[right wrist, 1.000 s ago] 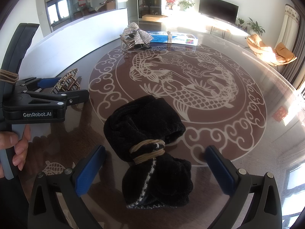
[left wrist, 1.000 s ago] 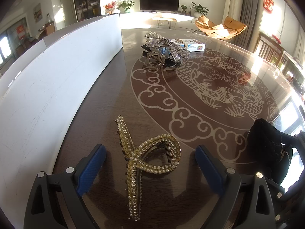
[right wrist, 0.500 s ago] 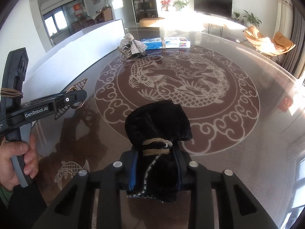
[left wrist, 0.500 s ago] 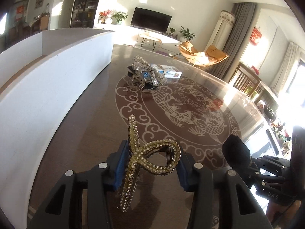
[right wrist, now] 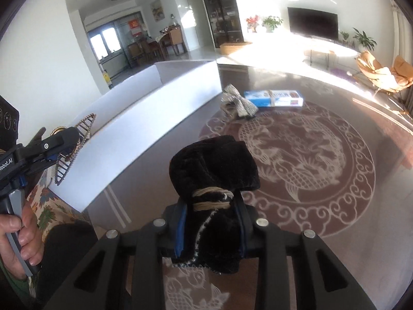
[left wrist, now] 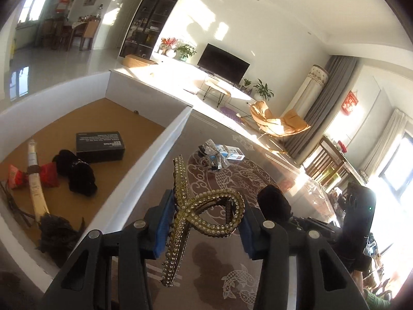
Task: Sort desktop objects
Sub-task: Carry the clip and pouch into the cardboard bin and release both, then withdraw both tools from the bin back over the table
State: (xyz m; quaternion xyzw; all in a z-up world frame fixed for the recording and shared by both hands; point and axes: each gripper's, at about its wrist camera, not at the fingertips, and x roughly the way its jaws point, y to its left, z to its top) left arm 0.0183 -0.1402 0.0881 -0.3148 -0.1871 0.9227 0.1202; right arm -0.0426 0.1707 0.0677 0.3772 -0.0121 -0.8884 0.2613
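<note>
My left gripper (left wrist: 204, 228) is shut on a gold pearl-studded hair claw (left wrist: 204, 211), held in the air beside the white wall of the storage box (left wrist: 152, 160). The same claw (right wrist: 74, 144) shows at the left of the right wrist view, level with the box rim. My right gripper (right wrist: 210, 227) is shut on a black fuzzy cloth bundle (right wrist: 214, 165) tied with tan string, lifted above the patterned table (right wrist: 322, 155). That bundle (left wrist: 273, 201) also appears at the right of the left wrist view.
Inside the box lie a black carton (left wrist: 99, 144), a black cloth (left wrist: 77, 173), a red packet (left wrist: 49, 174), a long pale tube (left wrist: 34, 180) and a dark feathery thing (left wrist: 58, 235). A silver bow (right wrist: 238, 102) and a blue box (right wrist: 273, 98) sit far on the table. A hand (right wrist: 18, 232) grips the left tool.
Both grippers closed on their objects and rose off the table. The left one swung toward the white box, so its inside now shows.
</note>
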